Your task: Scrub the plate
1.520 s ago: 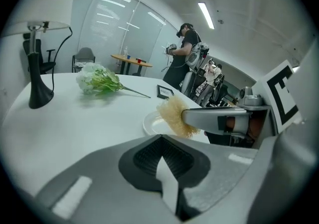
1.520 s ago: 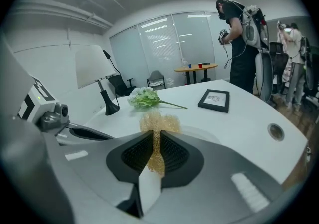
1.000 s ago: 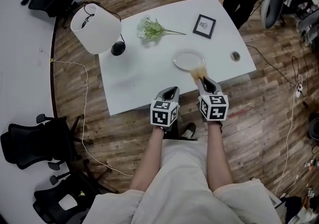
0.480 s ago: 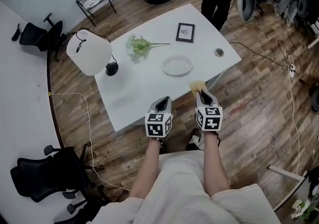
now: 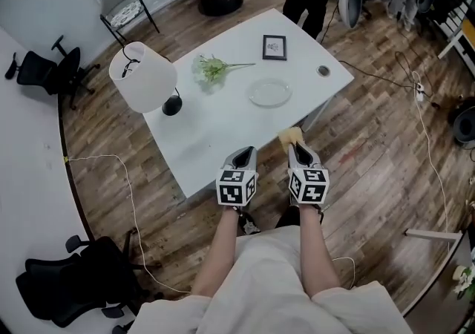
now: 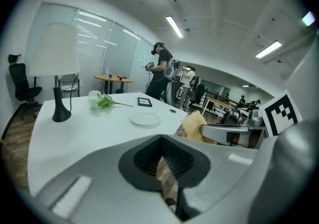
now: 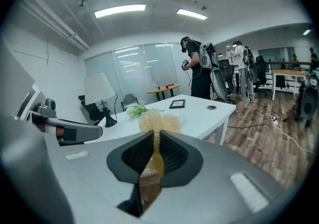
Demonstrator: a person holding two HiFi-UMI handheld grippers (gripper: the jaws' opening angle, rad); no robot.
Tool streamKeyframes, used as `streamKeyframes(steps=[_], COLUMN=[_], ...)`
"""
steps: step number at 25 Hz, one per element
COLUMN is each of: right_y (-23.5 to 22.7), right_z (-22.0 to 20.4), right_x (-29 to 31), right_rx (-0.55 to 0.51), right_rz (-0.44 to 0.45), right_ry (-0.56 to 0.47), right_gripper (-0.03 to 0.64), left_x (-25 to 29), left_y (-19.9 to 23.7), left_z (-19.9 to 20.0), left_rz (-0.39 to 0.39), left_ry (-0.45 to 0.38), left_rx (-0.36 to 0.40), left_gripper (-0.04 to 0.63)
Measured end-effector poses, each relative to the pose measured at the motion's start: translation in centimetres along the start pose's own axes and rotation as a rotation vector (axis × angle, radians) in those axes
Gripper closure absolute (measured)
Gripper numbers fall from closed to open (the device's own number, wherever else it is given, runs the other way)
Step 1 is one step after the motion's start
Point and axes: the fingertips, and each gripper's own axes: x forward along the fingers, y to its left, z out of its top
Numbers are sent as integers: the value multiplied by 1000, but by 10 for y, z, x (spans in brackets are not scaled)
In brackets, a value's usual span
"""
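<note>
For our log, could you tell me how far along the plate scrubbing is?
Done: the right gripper is shut on the sponge. In hand: both grippers hang at the table's near edge, the left gripper shut and empty. Left: the plate lies beyond them, unscrubbed.

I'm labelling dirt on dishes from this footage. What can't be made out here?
- Plate: clean or dirty can't be told. It is too small in the head view, and the scrubber covers it in the right gripper view.
- Frame: its picture is too small in every view.
- Small round thing: too small to identify.
</note>
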Motion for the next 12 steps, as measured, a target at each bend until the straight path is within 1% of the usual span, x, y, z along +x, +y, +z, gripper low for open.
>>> streamKeyframes(steps=[2,6,12], right_y=[6,15,32], right_z=[-1,1,11], right_x=[-6,-15,-24], right_rx=[16,-19,-45], right_rz=[-10,-32,-53], right_ry=[-15,-20,-41], right_gripper=[558,558,558], left_x=[-9,-21,-38], left_y=[3,6,6], left_z=[-1,2,5], left_rz=[-14,-42,-79], left_ry=[-10,-44,-60], left_rx=[2,-27,-1], left_gripper=[595,595,595])
